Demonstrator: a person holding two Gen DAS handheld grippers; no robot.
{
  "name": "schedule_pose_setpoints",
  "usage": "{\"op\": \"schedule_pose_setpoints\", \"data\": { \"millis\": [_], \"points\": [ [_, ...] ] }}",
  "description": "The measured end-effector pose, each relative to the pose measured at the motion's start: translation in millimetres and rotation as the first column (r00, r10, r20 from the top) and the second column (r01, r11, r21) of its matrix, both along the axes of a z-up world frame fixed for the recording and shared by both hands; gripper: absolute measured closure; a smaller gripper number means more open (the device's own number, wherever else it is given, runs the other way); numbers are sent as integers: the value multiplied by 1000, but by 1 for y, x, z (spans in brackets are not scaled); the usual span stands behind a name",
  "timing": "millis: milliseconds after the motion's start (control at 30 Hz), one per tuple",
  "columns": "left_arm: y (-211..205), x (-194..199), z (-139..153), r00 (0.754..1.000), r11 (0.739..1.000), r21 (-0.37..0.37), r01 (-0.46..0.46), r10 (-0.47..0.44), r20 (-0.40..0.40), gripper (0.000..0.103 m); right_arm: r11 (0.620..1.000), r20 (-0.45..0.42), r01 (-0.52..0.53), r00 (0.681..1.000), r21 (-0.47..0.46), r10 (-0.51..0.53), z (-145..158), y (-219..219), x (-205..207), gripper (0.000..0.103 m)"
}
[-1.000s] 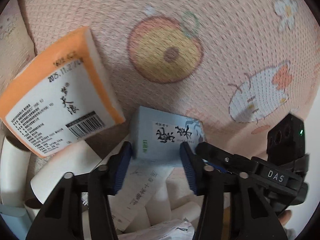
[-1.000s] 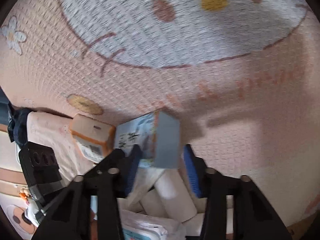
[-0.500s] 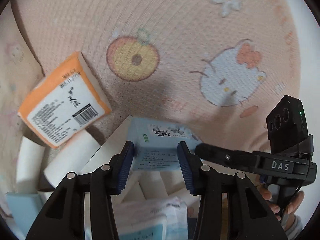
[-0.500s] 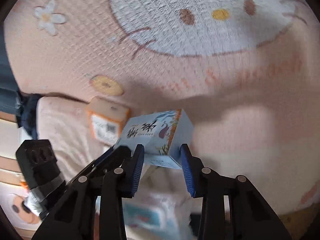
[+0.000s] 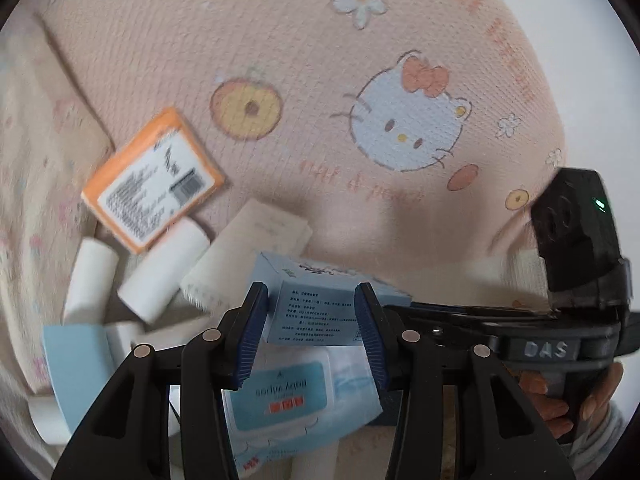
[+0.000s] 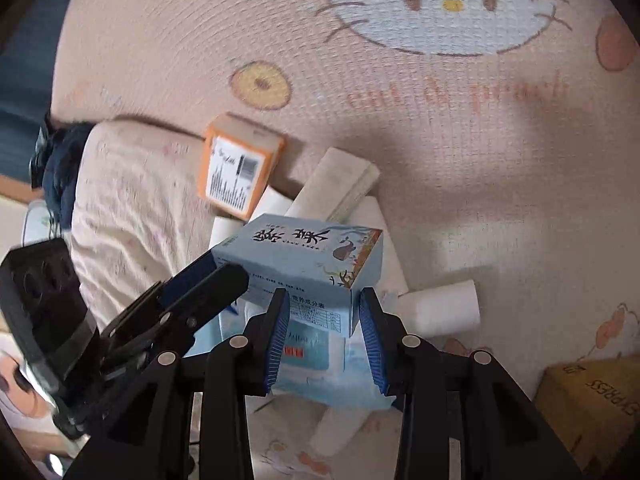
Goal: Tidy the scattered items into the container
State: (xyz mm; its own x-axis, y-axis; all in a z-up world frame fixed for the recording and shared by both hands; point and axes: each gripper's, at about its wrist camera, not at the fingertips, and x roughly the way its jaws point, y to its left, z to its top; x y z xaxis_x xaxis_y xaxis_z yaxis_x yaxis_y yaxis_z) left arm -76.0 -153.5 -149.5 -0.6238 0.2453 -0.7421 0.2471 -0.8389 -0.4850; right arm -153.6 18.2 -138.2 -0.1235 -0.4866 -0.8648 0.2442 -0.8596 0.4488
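Both grippers hold one light blue carton with black Chinese writing, lifted above the pile; it also shows in the left wrist view. My left gripper is shut on one end of it. My right gripper is shut on the other end. The left gripper shows in the right wrist view, reaching in from the left. Below lie an orange tissue pack, several white paper rolls, a cream packet and a blue wet-wipes pack.
Everything lies on a pink Hello Kitty bedsheet. A pale floral pillow lies at the left with dark clothing behind it. A yellow cardboard box stands at the lower right. A light blue flat item lies at the lower left.
Both grippers have risen with the blue carton, so the pile and the bedsheet look farther away. More rolls, the cream packet and the wet-wipes pack have come into view beneath.
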Motion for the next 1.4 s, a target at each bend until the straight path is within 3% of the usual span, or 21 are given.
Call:
{"op": "schedule_pose_setpoints", "data": {
  "millis": [133, 300, 533, 700, 900, 967, 1000, 1033, 1133, 1300, 1400],
  "points": [
    [-5, 14, -5, 1000, 1000, 27, 6, -6, 9, 54, 998, -67, -34, 997, 43, 37, 5, -12, 17, 70],
    [0, 26, -2, 1000, 1000, -14, 26, -26, 6, 54, 988, -127, -98, 985, 123, 114, 9, -29, 35, 70],
    [7, 38, -17, 995, 997, -65, 33, -27, 94, 54, 977, -42, -172, 983, 128, 179, -8, -37, 43, 69],
    [0, 47, -21, 996, 1000, -19, -1, 3, 90, 54, 976, -82, -144, 984, 162, 159, 2, -31, 48, 69],
    [0, 53, -15, 995, 999, -28, -47, 49, 85, 54, 984, -134, -99, 984, 149, 120, 14, -20, 31, 69],
    [1, 55, -6, 995, 996, -51, -71, 74, 69, 54, 981, -153, -69, 983, 180, 98, 13, -19, 22, 75],
    [3, 57, 0, 994, 994, -74, -85, 90, 56, 54, 976, -159, -57, 983, 212, 92, 11, -19, 18, 89],
    [5, 59, 4, 994, 991, -97, -96, 101, 52, 54, 974, -157, -52, 984, 222, 88, 10, -19, 14, 92],
    [11, 65, 10, 990, 982, -152, -115, 125, 60, 69, 976, -149, -82, 982, 204, 114, 8, -21, 5, 92],
    [21, 71, -5, 987, 998, -28, -55, 59, 152, 72, 944, -164, -175, 960, 280, 227, 2, -38, -1, 92],
    [32, 69, -14, 985, 1000, -26, -15, 19, 173, 72, 923, -166, -211, 947, 321, 274, -3, -45, -7, 92]
  ]
}}
